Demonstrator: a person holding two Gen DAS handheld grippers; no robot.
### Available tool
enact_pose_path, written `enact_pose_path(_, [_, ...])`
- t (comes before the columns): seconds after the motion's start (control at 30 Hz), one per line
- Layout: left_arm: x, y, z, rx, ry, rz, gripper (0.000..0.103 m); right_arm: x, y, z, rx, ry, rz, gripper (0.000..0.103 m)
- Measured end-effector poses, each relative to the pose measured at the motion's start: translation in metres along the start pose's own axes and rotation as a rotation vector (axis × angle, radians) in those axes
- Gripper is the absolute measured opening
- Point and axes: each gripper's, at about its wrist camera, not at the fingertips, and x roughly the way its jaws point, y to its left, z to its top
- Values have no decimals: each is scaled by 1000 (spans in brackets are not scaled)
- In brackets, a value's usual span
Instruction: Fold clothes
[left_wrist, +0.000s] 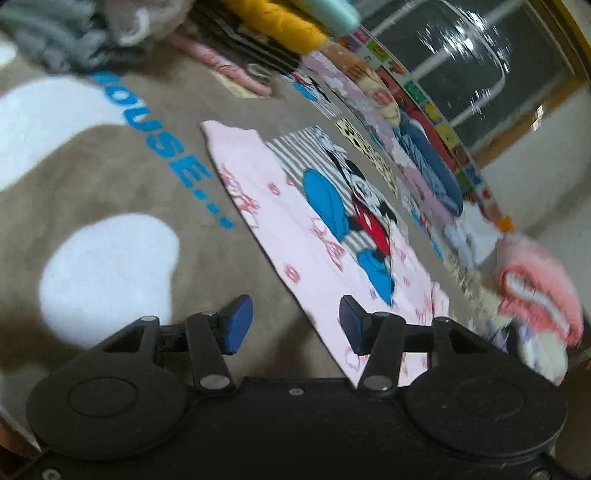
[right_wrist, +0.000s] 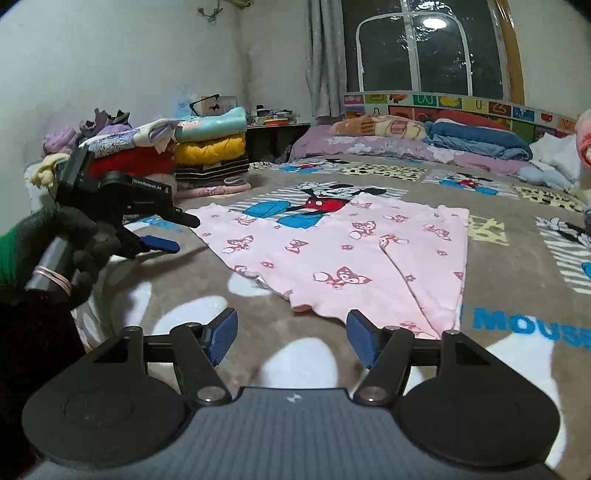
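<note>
A pink garment (right_wrist: 332, 254) printed with small bows and animals lies flat on the brown cartoon-mouse blanket (right_wrist: 517, 266). Its near hem is just beyond my right gripper (right_wrist: 291, 338), whose blue pads stand apart with nothing between them. At the left of the right wrist view, a gloved hand holds my left gripper (right_wrist: 177, 232) by the garment's left corner, above the blanket. In the left wrist view the same garment (left_wrist: 295, 240) runs diagonally. My left gripper (left_wrist: 295, 325) is open over its near edge, its right pad above the cloth and gripping nothing.
A stack of folded clothes (right_wrist: 207, 147) sits at the back left of the bed. Rolled quilts and pillows (right_wrist: 461, 136) line the colourful headboard under the window. A pink fluffy item (left_wrist: 535, 284) lies at the bed's right edge.
</note>
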Motion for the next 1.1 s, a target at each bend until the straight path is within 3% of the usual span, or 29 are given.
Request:
enact_pose_path(0.27, [25,32,45,-161,-95,-46,51,16,7,-7,-27,35,-2,66])
enact_pose_path(0.5, [42,44,72,-199,-127,-62,44,30,11,-10,-31,76,3,66])
enact_pose_path(0.6, [48,50,79,-219,-127,-48,28,32,12,-8,-20,78,1,66])
enact_pose_path(0.67, [50,54,80,-230,-126,-30,12,32,12,-8,-12,80,-2,66])
enact_pose_path(0.73, [49,52,79,-221,-133,-21,7,31,10,-8,0,82,-3,66])
enact_pose_path(0.9, [36,9,74,-32,-210,-23,5,27,3,-2,84,66,5,66])
enact_pose_path(1.1, [23,-66,36,338,-247,-82,5,23,-14,1,253,45,45,66])
